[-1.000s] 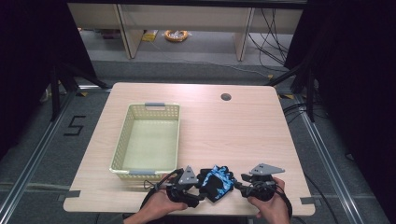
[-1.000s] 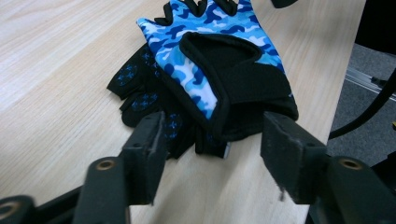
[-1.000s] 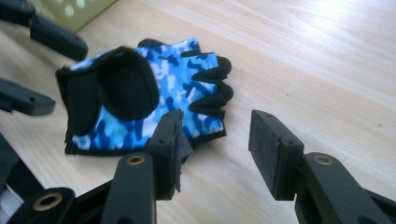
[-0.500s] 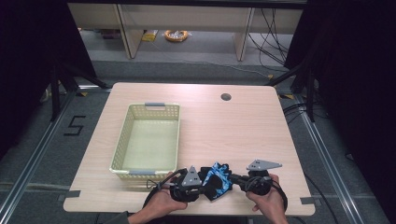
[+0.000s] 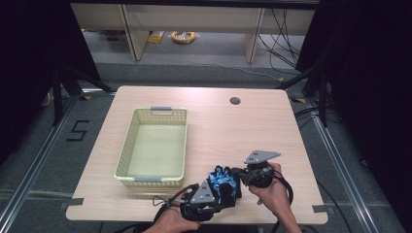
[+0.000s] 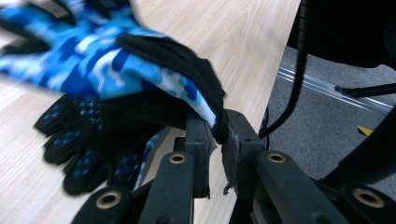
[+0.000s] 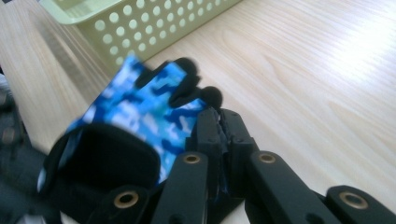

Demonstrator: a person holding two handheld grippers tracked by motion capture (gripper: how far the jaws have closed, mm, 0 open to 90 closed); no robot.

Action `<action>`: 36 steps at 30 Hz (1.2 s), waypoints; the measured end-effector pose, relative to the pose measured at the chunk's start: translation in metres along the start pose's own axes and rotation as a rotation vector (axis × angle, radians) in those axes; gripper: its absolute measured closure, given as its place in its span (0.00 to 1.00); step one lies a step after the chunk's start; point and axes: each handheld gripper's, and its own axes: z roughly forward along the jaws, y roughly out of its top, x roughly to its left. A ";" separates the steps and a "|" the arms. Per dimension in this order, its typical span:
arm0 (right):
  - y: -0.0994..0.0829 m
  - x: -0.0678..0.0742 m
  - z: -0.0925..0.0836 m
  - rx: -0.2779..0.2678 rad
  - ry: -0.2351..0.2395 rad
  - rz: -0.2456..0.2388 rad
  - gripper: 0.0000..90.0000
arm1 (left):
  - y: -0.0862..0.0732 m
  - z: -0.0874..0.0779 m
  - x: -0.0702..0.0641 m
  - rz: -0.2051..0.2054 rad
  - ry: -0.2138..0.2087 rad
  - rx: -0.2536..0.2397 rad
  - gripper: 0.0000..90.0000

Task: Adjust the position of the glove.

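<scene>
A pale wooden table [image 5: 272, 131] is seen from above, set on a grey floor with dark curtains at either side and shelving at twelve o'clock. A round cable hole [image 5: 235, 101] is cut into the tabletop toward one o'clock. A yellow-green perforated basket [image 5: 127, 150] with grey handles is placed at about nine o'clock of the table's middle.

At six o'clock, close to the near edge, a pair of blue camouflage gloves [image 5: 224, 183] with black trim is found between the two tools. One glove [image 6: 98, 65] is lifted off the wood and is gripped at both ends; a second glove [image 6: 79, 144], black with blue dots on its fingers, is lying flat on the table beneath it.

The left gripper [image 5: 216, 196] is held at seven o'clock of the gloves, and its jaws are clenched on the black cuff edge of the raised glove, as is seen in the left gripper view, where the fabric is pinched between the pads [image 6: 201, 140]. The jaws have just been closing, with the glove between them.

The right gripper [image 5: 239, 175] is held at three o'clock of the gloves. In the right gripper view its jaws are pressed together on the glove's blue edge [image 7: 140, 109], and they too have just been closing on it. The basket wall [image 7: 154, 28] is seen at eleven o'clock in that view.
</scene>
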 end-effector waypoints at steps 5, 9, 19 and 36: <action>0.014 -0.001 0.018 0.038 0.020 -0.026 0.98 | 0.006 0.013 0.000 -0.016 0.002 0.015 0.90; 0.022 0.002 0.022 0.057 0.037 -0.019 0.98 | 0.010 0.023 -0.004 -0.057 -0.006 0.013 0.90; 0.026 0.002 0.048 0.152 0.063 -0.044 0.97 | 0.003 0.041 0.004 -0.061 -0.025 0.041 0.85; 0.004 0.001 0.021 0.047 -0.011 -0.012 0.68 | -0.026 -0.021 0.025 -0.056 0.061 0.000 0.38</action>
